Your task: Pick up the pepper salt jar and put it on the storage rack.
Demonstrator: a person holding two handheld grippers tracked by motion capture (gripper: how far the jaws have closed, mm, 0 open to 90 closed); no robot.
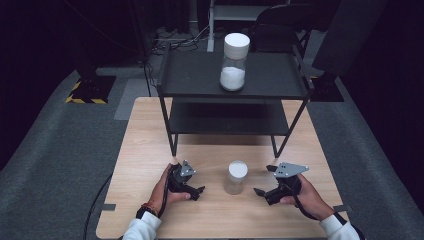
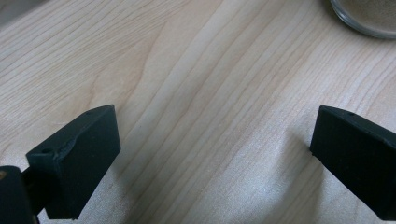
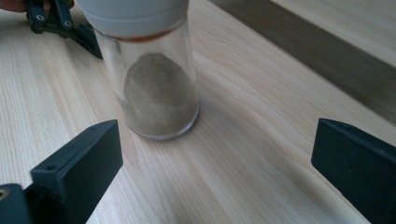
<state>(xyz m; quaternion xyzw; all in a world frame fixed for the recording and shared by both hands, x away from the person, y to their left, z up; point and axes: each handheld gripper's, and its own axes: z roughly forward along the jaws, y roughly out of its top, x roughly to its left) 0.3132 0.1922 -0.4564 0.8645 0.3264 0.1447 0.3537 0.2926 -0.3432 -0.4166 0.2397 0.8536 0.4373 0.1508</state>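
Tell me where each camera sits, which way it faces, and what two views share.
High view: above the person's side, looking forward and down on the wooden table, black shelf, big jar; both hands and tongs show.
Left gripper view: on the left tongs, facing the tabletop; open jaws show.
Right gripper view: on the right tongs, facing the small jar; open jaws show.
Shared: the small jar appears in all three.

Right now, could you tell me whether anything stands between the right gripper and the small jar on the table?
Nothing visible does. The right gripper is open, and bare wooden table lies between its jaws and the small jar of brownish powder.
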